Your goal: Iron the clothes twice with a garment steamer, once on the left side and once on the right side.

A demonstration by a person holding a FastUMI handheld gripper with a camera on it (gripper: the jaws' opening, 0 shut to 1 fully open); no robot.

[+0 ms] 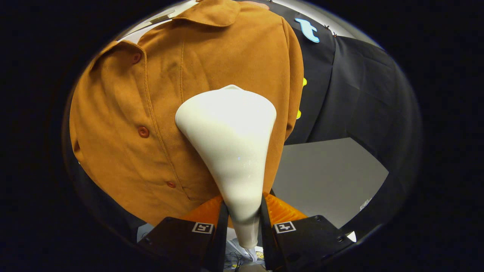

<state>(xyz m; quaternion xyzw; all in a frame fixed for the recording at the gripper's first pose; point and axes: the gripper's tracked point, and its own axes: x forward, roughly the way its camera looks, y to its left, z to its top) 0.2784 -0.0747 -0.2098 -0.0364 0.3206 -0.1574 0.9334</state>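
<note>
Nearest to us, the gripper was closed on the neck of the garment steamer, one finger pressing each side of its narrow stem, so the tool was firmly in our grasp. The steamer was a smooth, glossy cream shell that widened from that slim neck into a broad, rounded triangular head. We judged it rigid and fairly light, but slippery where polished, so the narrow neck between the fingers seemed the sensible place to grip it. The ribbed pads on the fingers probably helped against twisting.

Just beyond the fingers, the head sat against or very close to the shirt; we could not tell whether it actually touched. It lay to the right of the button placket, over the right half of the shirt front as we faced it. The shirt was a rust-orange cloth with a fine, soft nap, a fold-down collar at the top and matching round buttons running down a stitched seam. We judged it limp and yielding, likely to sway or bunch if the head pushed hard, so light contact looked wiser.

Farther off, to the right, a plain grey floor met the dark cloth wall of the booth.
</note>
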